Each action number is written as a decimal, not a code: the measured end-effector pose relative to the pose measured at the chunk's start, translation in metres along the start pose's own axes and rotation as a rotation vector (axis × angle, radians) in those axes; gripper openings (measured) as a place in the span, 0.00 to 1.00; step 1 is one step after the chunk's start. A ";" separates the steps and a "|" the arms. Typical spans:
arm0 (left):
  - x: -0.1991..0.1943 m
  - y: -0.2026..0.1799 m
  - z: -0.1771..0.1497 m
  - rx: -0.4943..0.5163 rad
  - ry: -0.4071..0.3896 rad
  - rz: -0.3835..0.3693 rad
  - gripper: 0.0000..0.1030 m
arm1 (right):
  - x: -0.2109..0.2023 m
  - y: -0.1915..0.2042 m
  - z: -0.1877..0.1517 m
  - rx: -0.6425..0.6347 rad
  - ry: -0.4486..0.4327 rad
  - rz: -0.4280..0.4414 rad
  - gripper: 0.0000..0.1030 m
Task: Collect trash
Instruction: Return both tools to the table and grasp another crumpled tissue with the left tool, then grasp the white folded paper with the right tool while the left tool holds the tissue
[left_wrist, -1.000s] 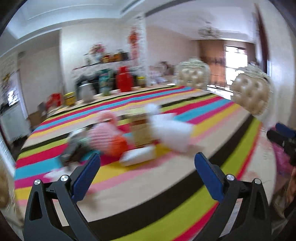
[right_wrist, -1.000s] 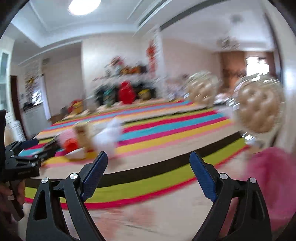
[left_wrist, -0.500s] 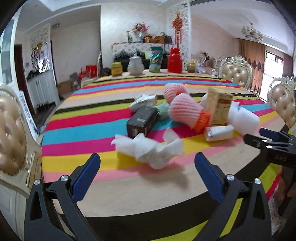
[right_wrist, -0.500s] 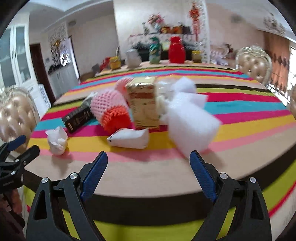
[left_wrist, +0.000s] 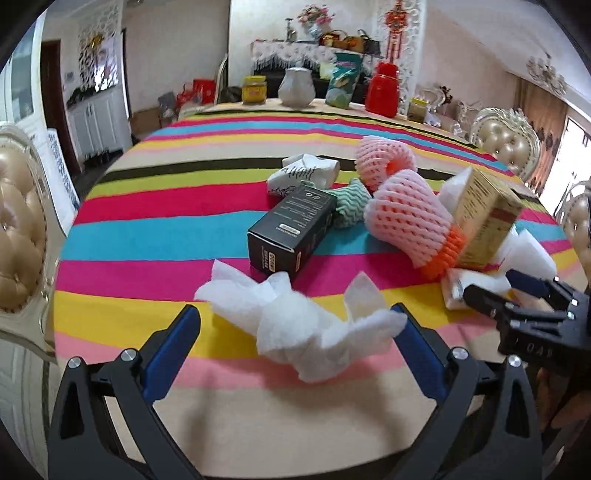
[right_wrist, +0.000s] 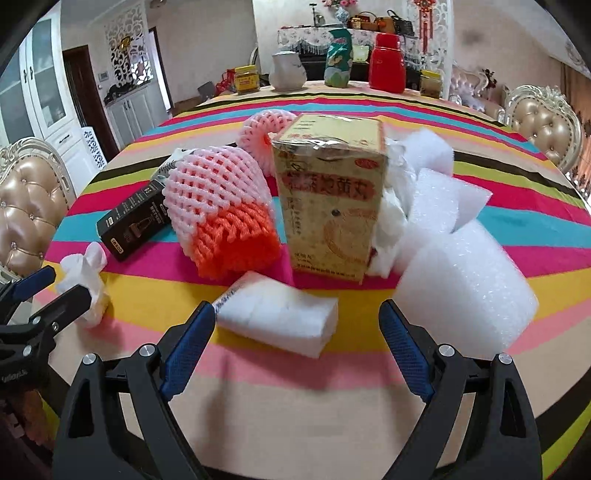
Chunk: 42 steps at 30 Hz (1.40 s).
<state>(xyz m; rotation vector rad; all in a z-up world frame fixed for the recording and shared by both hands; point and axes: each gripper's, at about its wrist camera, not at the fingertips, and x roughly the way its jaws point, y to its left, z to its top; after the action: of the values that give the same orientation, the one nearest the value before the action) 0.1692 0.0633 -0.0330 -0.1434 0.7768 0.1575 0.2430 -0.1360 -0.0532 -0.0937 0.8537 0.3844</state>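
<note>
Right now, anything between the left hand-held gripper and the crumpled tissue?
Nothing visible. The crumpled tissue lies on the striped tablecloth directly ahead of the open left hand-held gripper; the black box sits behind it.

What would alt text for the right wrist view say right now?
The open right gripper frames a white tissue packet on the striped tablecloth. Behind stand a yellow cardboard box, a pink-and-orange foam fruit net and white foam sheets. The left gripper nears a crumpled white tissue.

Striped surface (right_wrist: 369, 406) in pink, yellow, blue, black; white tissue (left_wrist: 310, 328); black box (left_wrist: 291, 229); pink-and-orange mesh sleeve (right_wrist: 221, 214); yellow carton (right_wrist: 332, 195); white foam (right_wrist: 465, 288).
</note>
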 end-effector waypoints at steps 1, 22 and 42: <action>0.003 0.000 0.002 -0.008 0.009 0.002 0.96 | 0.003 0.001 0.002 -0.005 0.007 -0.002 0.83; -0.003 0.005 -0.003 -0.041 -0.038 -0.069 0.36 | -0.020 0.018 -0.009 -0.050 -0.073 0.097 0.33; -0.059 -0.044 -0.026 0.107 -0.233 -0.171 0.36 | -0.116 -0.026 -0.063 0.035 -0.289 0.021 0.33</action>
<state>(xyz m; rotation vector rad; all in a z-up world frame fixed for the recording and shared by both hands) 0.1187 0.0101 -0.0061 -0.0872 0.5359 -0.0301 0.1388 -0.2083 -0.0096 0.0037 0.5757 0.3916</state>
